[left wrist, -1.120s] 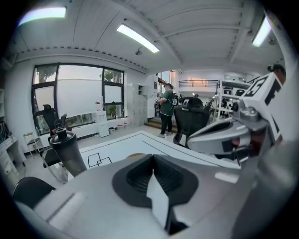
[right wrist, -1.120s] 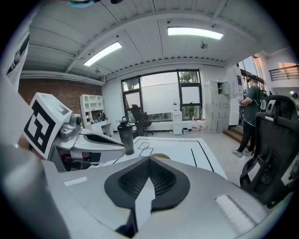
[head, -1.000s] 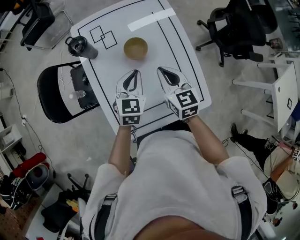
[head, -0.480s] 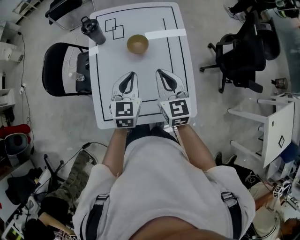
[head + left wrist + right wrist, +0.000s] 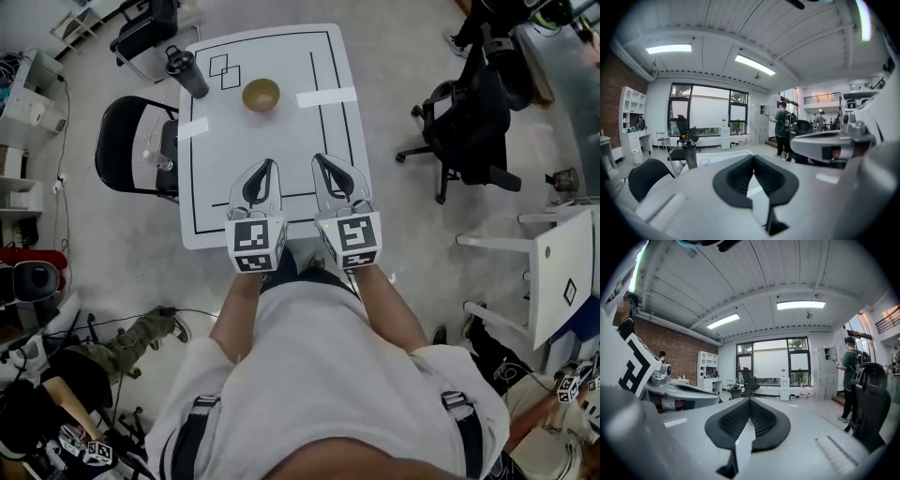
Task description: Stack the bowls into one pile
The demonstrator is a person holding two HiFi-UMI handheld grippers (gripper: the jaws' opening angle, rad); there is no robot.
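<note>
A brown bowl sits on the far half of the white table; from above I cannot tell whether others are nested in it. My left gripper and right gripper lie side by side on the near half of the table, both shut and empty, pointing toward the bowl and well short of it. In the left gripper view the left gripper has its jaws closed together. The right gripper shows the same in its own view. Neither gripper view shows the bowl.
A dark tumbler stands at the table's far left corner and also shows as the tumbler. Two white tape strips lie on the table. A black folding chair stands left of it, an office chair to the right.
The head camera has risen and swung, so the table looks smaller and straighter. Both grippers stay shut at the same spot on the table. The bowl has not moved.
</note>
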